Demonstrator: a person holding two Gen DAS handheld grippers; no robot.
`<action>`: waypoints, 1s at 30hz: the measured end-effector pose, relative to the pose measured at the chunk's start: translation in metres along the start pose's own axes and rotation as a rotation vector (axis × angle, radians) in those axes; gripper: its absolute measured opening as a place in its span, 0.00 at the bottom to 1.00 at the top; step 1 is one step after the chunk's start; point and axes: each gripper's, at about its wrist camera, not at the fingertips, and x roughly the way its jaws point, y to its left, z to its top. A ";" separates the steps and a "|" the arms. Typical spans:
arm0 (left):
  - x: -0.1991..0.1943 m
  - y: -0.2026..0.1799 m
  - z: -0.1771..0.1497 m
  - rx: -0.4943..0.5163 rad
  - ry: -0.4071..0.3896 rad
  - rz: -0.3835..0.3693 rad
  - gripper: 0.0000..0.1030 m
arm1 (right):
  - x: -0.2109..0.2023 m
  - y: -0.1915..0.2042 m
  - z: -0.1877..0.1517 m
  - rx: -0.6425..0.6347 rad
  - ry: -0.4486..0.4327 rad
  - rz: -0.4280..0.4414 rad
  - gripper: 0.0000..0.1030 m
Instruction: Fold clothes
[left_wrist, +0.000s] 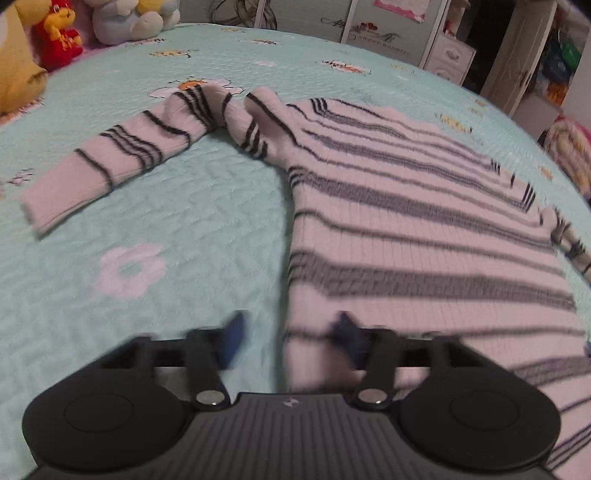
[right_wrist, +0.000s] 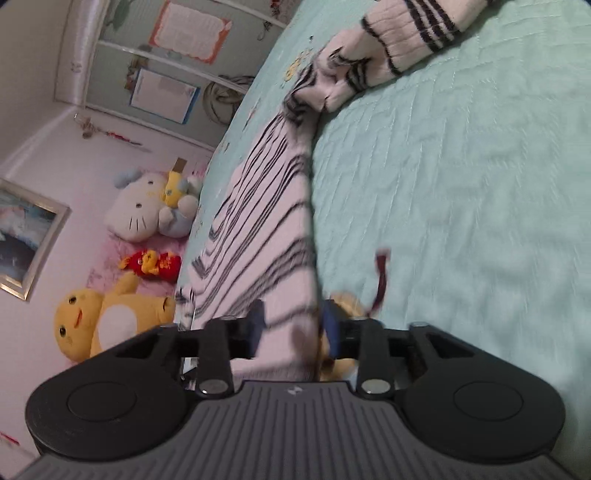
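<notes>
The striped sweater (left_wrist: 406, 229) lies flat on the mint quilt (left_wrist: 184, 229). Its sleeve (left_wrist: 110, 162) stretches leftward from it. The left gripper (left_wrist: 288, 339), jaws apart, straddles the sweater's near-left hem edge. The right gripper (right_wrist: 291, 328) seems clamped on the sweater's (right_wrist: 266, 221) edge, though blur hides contact. Plush toys (right_wrist: 144, 210) sit beyond the sweater.

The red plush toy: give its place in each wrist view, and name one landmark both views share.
Left wrist view: the red plush toy sits at the top left, beyond the bed's far edge, beside a yellow plush.
Right wrist view: it lies at left of centre, between the white cat plush above and the yellow plush below.
Shared landmark: the striped sweater on the mint bedspread.
</notes>
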 end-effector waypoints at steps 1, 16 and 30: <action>-0.004 0.000 -0.008 0.001 0.004 0.005 0.79 | -0.002 0.004 -0.008 -0.025 0.026 -0.003 0.39; -0.018 -0.025 -0.033 0.021 0.017 0.127 0.09 | -0.007 0.011 -0.039 -0.064 0.008 -0.124 0.04; -0.051 -0.022 -0.058 -0.003 0.047 0.191 0.67 | -0.034 0.018 -0.064 -0.089 0.037 -0.138 0.19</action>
